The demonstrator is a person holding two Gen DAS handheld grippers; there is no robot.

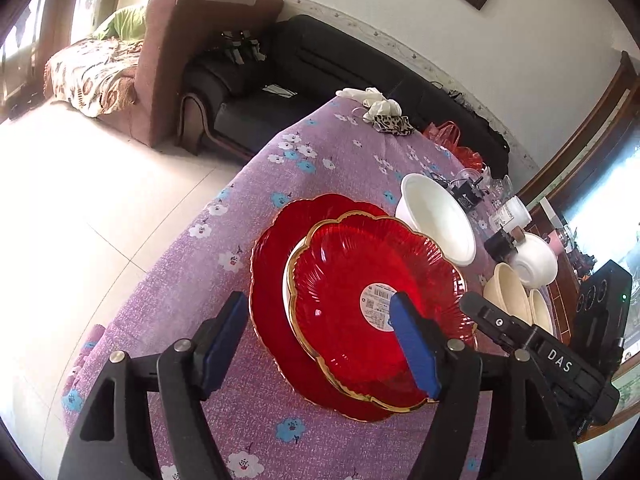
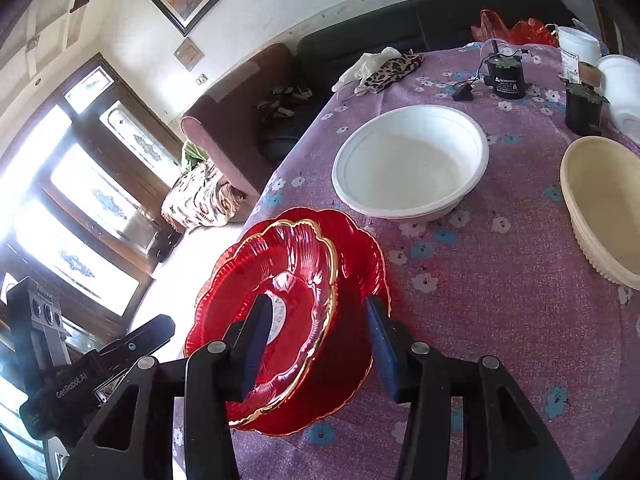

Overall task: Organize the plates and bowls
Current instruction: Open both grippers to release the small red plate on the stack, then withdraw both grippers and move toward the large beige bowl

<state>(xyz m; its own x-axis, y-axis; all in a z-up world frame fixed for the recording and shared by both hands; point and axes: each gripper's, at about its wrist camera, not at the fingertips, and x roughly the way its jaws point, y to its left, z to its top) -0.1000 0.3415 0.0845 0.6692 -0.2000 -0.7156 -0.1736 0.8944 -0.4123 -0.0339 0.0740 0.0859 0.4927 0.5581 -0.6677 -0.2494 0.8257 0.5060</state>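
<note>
On the purple flowered tablecloth (image 1: 192,280), near the table's edge, two red glass plates sit stacked: a smaller gold-rimmed plate (image 1: 372,304) rests inside a larger red plate (image 1: 272,280), offset toward one side rather than centred. That nesting suggests you are gathering plates by kind, with bowls kept apart.

Your left gripper (image 1: 320,340) hangs over the stack with its blue pads spread wide, one pad over the cloth and one over the small plate's label; it grasps nothing. Your right gripper (image 2: 320,348) is also spread, its pads either side of the small plate's near rim, but nothing shows them pressing on the glass.

Only the left view shows a white edge under the small plate, possibly another dish, and a small white bowl (image 1: 536,260) tipped beside two cream bowls (image 1: 508,292).

The right view shows better the large white bowl (image 2: 408,160) standing upright and empty, well apart from the plates, and one cream ribbed bowl (image 2: 600,208) near it.
</note>
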